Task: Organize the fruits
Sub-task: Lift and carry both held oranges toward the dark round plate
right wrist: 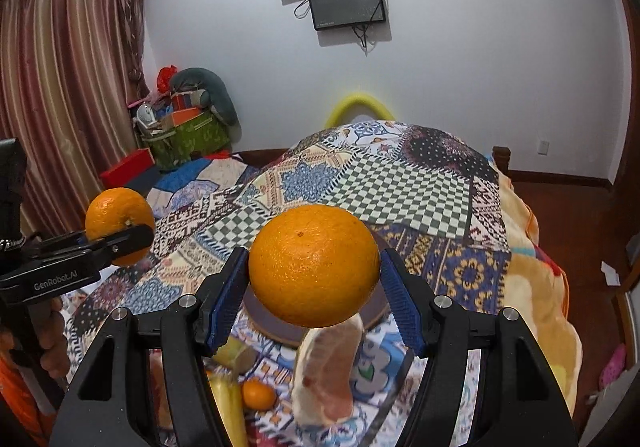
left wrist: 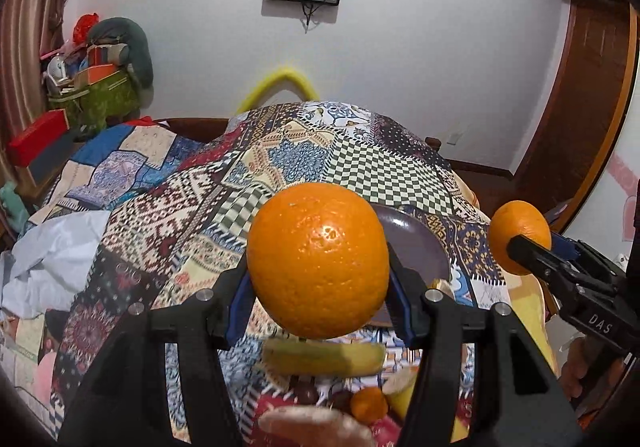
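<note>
With an orange clamped in each pair of tongs, I judge I am in the carry step: both fruits are lifted clear of the bed and not yet set down. My left tongs (left wrist: 320, 279) grip one orange (left wrist: 318, 261) across its middle, blue pads pressed against its sides, and my right tongs (right wrist: 314, 287) grip the other orange (right wrist: 314, 265) the same way. In the left wrist view the right tongs show at the right edge with their fruit, level with mine and well apart. Both tools point forward and tilt downward over the patchwork quilt (left wrist: 280, 159), held side by side above the bed. Just beyond and below the oranges sits a dark plate (right wrist: 276, 323), which I take to be the likely drop spot, though I cannot be sure. Below the tongs lie loose fruits: a banana (left wrist: 324, 359), a small tangerine (right wrist: 259, 394) and a peeled pomelo segment (right wrist: 328, 371), partly blurred. The next move calls for easing one orange down onto the plate, releasing only once it rests, since a round fruit could roll off the rim onto the soft quilt.
</note>
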`<state>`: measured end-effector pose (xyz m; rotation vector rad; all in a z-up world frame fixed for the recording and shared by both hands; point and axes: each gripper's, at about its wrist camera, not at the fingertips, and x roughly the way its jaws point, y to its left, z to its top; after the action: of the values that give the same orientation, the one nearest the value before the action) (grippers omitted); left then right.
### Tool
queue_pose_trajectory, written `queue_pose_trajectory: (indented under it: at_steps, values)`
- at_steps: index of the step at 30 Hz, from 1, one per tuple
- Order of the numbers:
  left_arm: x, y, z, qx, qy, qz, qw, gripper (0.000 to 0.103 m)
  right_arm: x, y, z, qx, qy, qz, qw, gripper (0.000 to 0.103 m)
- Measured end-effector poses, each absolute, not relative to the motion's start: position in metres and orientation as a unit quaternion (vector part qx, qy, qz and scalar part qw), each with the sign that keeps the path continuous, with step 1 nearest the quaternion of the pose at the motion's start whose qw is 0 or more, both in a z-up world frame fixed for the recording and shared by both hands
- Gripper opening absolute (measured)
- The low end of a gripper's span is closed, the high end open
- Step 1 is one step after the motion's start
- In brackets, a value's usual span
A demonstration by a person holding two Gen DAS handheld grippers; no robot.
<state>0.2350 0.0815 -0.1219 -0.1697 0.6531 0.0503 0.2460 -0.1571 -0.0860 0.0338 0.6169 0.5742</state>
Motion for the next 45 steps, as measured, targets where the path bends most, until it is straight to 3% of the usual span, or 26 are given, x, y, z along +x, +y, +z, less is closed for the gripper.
queue_pose_trajectory:
  at_steps: [24,45]
  values:
    - [0.353,0.074,-0.181,-0.087,0.401,-0.005,0.912,0.057,0.343,-0.136,-0.136,-0.011,0.35,0.267,0.898,0.063]
    - [0.401,0.057,-0.233,-0.058,0.493,-0.022,0.868,0.057,0.369,-0.123,-0.178,-0.045,0.425,0.271,0.863,0.064]
